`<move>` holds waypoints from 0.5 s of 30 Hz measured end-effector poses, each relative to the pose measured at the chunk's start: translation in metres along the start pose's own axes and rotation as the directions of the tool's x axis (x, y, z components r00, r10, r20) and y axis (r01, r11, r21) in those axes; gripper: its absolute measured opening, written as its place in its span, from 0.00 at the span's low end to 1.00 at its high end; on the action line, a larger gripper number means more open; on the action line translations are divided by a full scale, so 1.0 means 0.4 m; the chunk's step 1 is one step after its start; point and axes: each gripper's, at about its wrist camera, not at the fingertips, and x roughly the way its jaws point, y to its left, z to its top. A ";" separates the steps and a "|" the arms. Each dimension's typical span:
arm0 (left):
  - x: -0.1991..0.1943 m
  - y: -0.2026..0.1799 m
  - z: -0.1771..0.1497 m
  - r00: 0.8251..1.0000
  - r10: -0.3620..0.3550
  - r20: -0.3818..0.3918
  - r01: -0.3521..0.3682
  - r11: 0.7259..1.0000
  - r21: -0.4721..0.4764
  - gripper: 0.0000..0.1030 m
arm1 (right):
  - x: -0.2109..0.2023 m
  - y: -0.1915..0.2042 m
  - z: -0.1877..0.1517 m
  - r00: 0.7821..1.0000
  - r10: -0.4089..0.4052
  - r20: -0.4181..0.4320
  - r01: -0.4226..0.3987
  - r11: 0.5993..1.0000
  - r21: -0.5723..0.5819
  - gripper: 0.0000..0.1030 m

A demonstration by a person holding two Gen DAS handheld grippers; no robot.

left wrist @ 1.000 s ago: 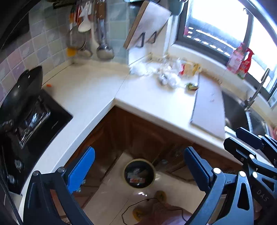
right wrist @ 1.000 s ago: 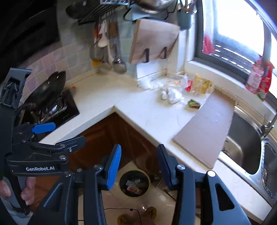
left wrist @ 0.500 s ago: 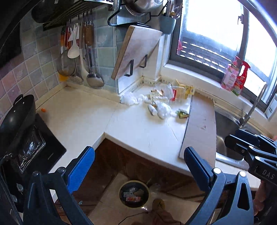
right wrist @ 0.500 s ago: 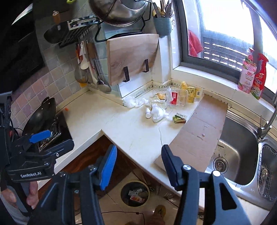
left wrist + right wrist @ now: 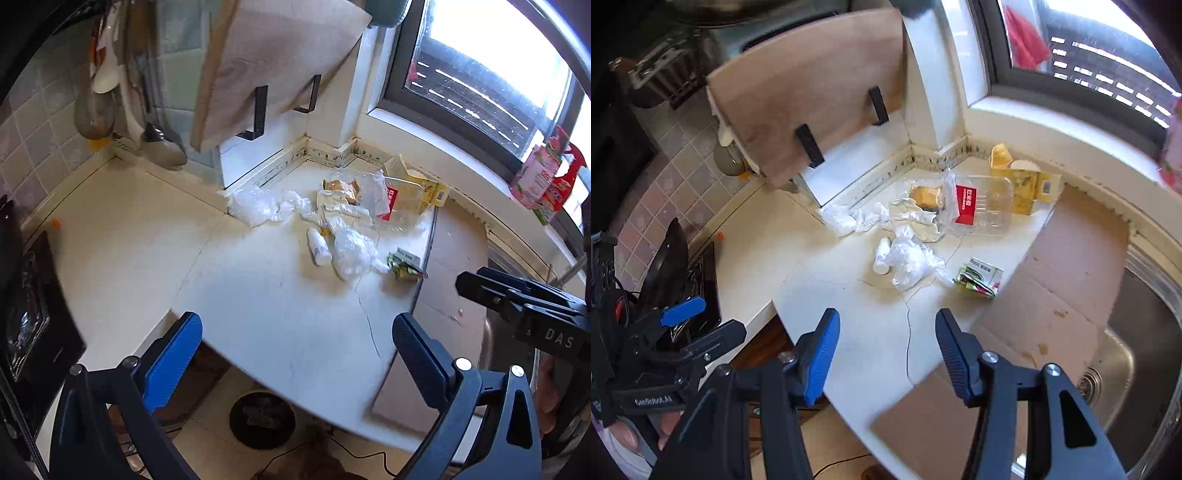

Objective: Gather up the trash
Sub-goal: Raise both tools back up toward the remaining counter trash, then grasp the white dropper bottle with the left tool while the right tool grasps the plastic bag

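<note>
Your left gripper (image 5: 297,354) stands wide open with nothing between its jaws, poised over the near edge of the countertop (image 5: 280,314). Ahead of it and slightly to its right lies the trash: a crumpled white plastic bag (image 5: 255,206) farthest left, then a small white bottle (image 5: 319,245) touching a second clear bag (image 5: 352,253), then a green and white wrapper (image 5: 406,264) beside the cardboard sheet (image 5: 458,258). Below the left gripper a dark bin (image 5: 262,419) stands on the floor. Your right gripper (image 5: 886,345) is also open and empty. The bottle (image 5: 882,254) lies straight ahead of it, the wrapper (image 5: 979,280) ahead to its right, and a clear tray (image 5: 982,205) beyond.
</note>
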 end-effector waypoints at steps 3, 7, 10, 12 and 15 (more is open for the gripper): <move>0.076 -0.006 0.031 1.000 0.011 -0.014 -0.011 1.000 -0.014 0.93 | 0.089 -0.041 0.049 0.999 0.015 -0.044 -0.014 1.000 0.004 0.53; 0.198 0.008 0.053 0.995 -0.007 -0.097 0.000 0.997 -0.071 0.84 | 0.214 -0.079 0.096 0.993 0.045 -0.111 -0.044 0.999 0.015 0.53; 0.251 0.023 0.055 0.991 -0.021 -0.129 0.005 0.993 -0.120 0.84 | 0.291 -0.086 0.115 0.986 0.062 -0.153 -0.061 0.998 0.011 0.53; 0.272 0.027 0.060 0.990 -0.011 -0.139 -0.006 0.992 -0.127 0.84 | 0.338 -0.088 0.122 0.982 0.062 -0.179 -0.062 0.998 0.008 0.53; 0.295 0.034 0.068 0.989 0.006 -0.148 -0.026 0.991 -0.131 0.84 | 0.395 -0.085 0.124 0.972 0.077 -0.220 -0.078 0.997 0.006 0.53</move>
